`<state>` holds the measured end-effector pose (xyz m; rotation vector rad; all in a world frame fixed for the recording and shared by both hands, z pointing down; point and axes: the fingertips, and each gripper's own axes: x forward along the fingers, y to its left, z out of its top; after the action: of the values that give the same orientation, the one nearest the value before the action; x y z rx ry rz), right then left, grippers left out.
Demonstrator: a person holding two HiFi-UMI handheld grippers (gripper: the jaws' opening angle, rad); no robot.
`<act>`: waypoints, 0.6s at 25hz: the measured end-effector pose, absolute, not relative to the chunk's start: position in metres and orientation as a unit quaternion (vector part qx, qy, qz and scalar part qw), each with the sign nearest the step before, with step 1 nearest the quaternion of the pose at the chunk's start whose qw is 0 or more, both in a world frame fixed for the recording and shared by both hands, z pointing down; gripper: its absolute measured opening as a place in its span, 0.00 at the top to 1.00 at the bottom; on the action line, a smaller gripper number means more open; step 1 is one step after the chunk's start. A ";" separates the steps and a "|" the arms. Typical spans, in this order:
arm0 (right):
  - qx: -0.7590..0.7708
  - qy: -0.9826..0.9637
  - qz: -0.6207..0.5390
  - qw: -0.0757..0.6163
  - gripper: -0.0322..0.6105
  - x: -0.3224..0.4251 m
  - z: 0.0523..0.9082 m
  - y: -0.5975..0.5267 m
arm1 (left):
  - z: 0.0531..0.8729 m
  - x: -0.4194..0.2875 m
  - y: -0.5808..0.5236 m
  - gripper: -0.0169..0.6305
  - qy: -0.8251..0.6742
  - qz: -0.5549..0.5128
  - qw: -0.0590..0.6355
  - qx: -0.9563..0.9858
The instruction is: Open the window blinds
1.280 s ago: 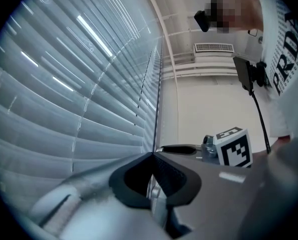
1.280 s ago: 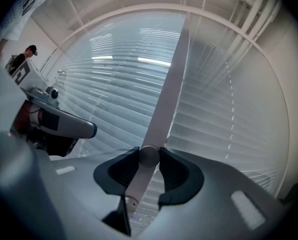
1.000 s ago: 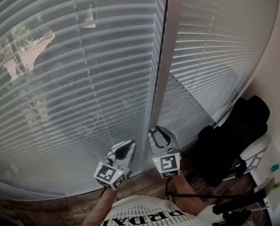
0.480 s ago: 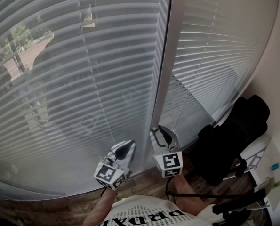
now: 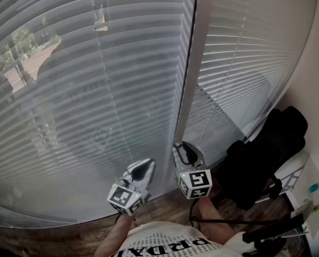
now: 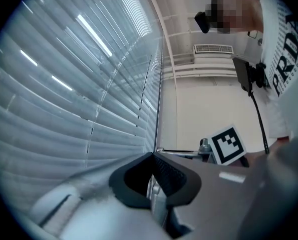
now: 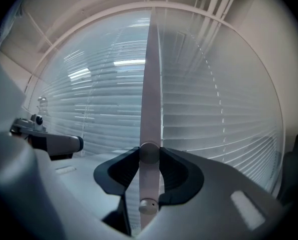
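A: Where are the blinds (image 5: 95,90) hanging?
B: Right ahead of me, slats lying mostly closed. My left hand-held gripper (image 6: 152,156) is idling beside them, jaws together, empty.
A: Right one?
B: My right hand-held gripper (image 7: 150,154) is clamping the tilt wand (image 7: 149,179), probably for twisting the slats open.

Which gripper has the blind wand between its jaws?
The right gripper: its jaws clamp the wand. The left gripper has its jaws together with nothing between them.
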<state>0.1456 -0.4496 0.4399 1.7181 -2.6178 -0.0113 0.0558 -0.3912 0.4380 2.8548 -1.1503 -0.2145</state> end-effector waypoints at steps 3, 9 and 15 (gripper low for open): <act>0.549 -0.835 0.021 -0.012 0.74 0.146 0.441 -0.450 | 0.438 0.055 -0.390 0.99 -0.369 -0.069 0.027 0.927; 0.546 -0.832 0.076 -0.054 0.74 0.147 0.443 -0.451 | 0.440 0.051 -0.386 0.99 -0.371 -0.066 0.032 0.926; 0.542 -0.829 0.111 -0.078 0.74 0.147 0.444 -0.451 | 0.440 0.049 -0.384 0.99 -0.371 -0.065 0.032 0.926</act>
<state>0.1473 -0.4515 0.4436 1.7947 -2.7429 0.3685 0.0493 -0.3837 0.4397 2.8504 -1.1437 -0.2012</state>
